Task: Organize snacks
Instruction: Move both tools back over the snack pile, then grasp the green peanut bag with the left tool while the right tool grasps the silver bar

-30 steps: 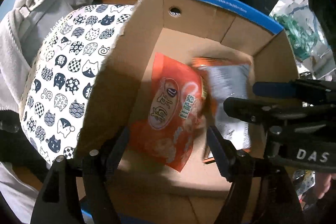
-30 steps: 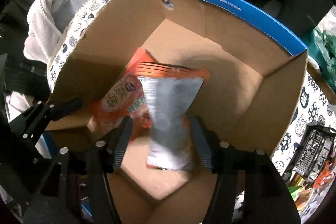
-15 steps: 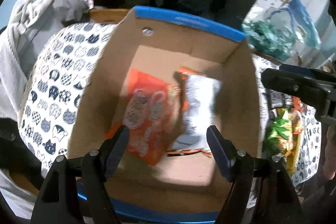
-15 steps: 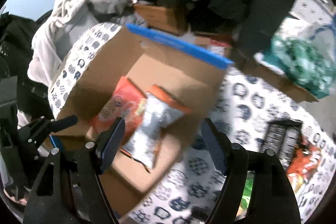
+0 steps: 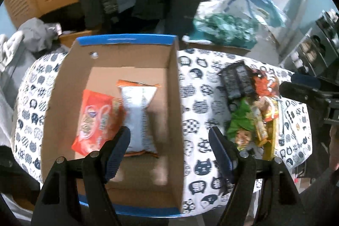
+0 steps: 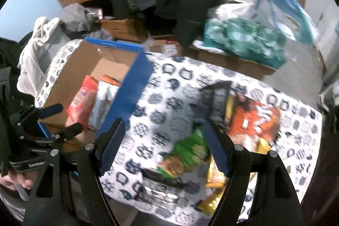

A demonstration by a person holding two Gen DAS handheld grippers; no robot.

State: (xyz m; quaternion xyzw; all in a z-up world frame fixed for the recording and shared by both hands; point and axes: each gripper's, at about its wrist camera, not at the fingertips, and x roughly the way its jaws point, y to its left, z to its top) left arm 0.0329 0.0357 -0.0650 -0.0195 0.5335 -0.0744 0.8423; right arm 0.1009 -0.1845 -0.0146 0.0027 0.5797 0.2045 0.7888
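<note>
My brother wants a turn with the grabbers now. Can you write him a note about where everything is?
Left gripper: open, empty, above the cardboard box's right wall.
Right gripper: open, empty, over the snack pile.
Done: the red-orange snack bag and the silver-backed snack bag lie side by side in the box.
Left: the green snack bag, orange snack bag, black packet and yellow packets are still on the cat-print tablecloth, right of the box.

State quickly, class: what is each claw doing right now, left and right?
Left claw: open, holding nothing, above the cardboard box.
Right claw: open, holding nothing, above the snack pile.
</note>
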